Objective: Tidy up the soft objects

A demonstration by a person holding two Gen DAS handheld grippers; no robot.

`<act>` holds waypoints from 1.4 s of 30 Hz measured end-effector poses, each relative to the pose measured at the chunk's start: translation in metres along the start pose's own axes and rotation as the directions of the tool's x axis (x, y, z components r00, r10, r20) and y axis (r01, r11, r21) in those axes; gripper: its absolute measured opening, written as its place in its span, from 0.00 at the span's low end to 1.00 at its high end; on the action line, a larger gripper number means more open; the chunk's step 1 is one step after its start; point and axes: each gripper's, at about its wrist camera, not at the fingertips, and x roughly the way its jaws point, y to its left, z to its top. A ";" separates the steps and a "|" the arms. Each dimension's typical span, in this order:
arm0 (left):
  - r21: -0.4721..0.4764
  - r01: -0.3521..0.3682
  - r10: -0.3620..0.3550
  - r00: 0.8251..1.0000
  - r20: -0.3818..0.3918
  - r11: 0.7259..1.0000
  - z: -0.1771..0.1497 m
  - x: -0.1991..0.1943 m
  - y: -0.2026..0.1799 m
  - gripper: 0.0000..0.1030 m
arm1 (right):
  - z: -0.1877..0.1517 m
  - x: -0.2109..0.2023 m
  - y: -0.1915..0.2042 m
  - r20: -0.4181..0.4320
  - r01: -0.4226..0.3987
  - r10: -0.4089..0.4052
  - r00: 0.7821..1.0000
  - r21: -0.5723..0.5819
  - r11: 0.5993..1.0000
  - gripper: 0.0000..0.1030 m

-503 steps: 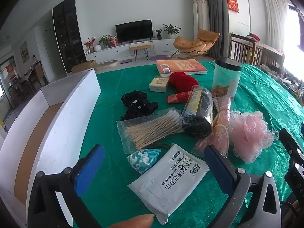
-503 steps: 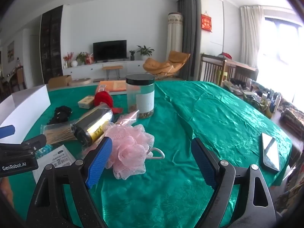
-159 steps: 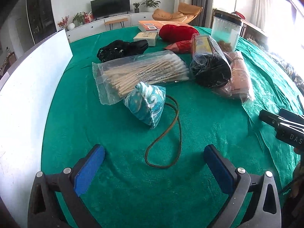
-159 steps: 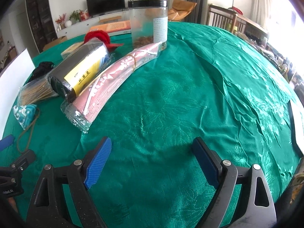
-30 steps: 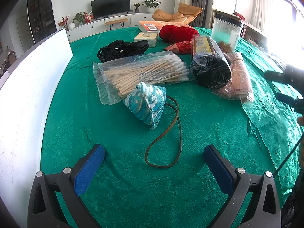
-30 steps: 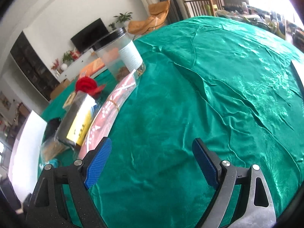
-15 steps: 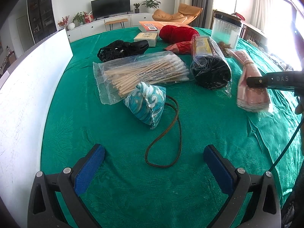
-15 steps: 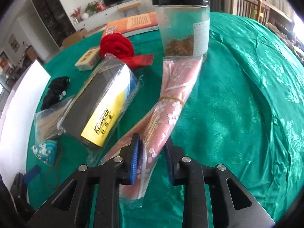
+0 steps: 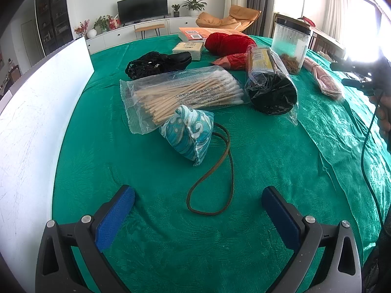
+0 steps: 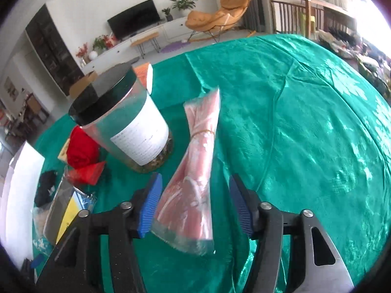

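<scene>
A pink bag of rolled cloth point(image 10: 195, 171) lies on the green tablecloth point(image 10: 305, 134) between the blue pads of my right gripper point(image 10: 195, 202), whose jaws stand apart and clear of it. In the left wrist view the bag point(image 9: 322, 80) lies at the far right, by the right gripper point(image 9: 352, 73). My left gripper point(image 9: 198, 217) is open and empty above the cloth. Ahead of it lie a teal patterned pouch point(image 9: 188, 131) with a brown cord point(image 9: 212, 183), a red yarn ball point(image 9: 227, 42) and a black mesh item point(image 9: 156, 64).
A white box wall point(image 9: 31, 127) stands along the left. A bag of wooden sticks point(image 9: 180, 95), a black roll in plastic point(image 9: 268, 83), a clear jar with black lid point(image 10: 127, 122), a small carton point(image 9: 188, 48) and an orange book point(image 9: 198, 33) lie on the table.
My right gripper was shut on the pink bag half a second ago; now its jaws have opened and the bag lies on the cloth further right. The left gripper has not moved.
</scene>
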 end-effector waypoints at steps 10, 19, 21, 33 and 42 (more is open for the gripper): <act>0.003 -0.005 0.005 1.000 -0.001 1.000 0.001 0.000 0.001 1.00 | -0.103 -0.039 0.042 0.021 0.248 -0.247 0.969 -0.094 0.964 0.73; 0.003 -0.004 0.004 1.000 -0.001 1.000 0.000 0.000 0.000 1.00 | -0.116 -0.026 0.046 0.005 0.327 -0.331 0.944 -0.164 0.930 0.76; 0.003 -0.004 0.004 1.000 -0.001 1.000 0.000 0.000 0.000 1.00 | -0.116 -0.027 0.043 -0.004 0.322 -0.326 0.945 -0.145 0.936 0.80; 0.002 -0.004 0.004 1.000 -0.001 1.000 0.000 0.000 0.001 1.00 | -0.116 -0.027 0.039 -0.018 0.304 -0.308 0.951 -0.117 0.946 0.85; 0.002 -0.004 0.004 1.000 -0.001 1.000 0.000 0.000 0.001 1.00 | -0.116 -0.027 0.039 -0.018 0.304 -0.308 0.951 -0.117 0.945 0.85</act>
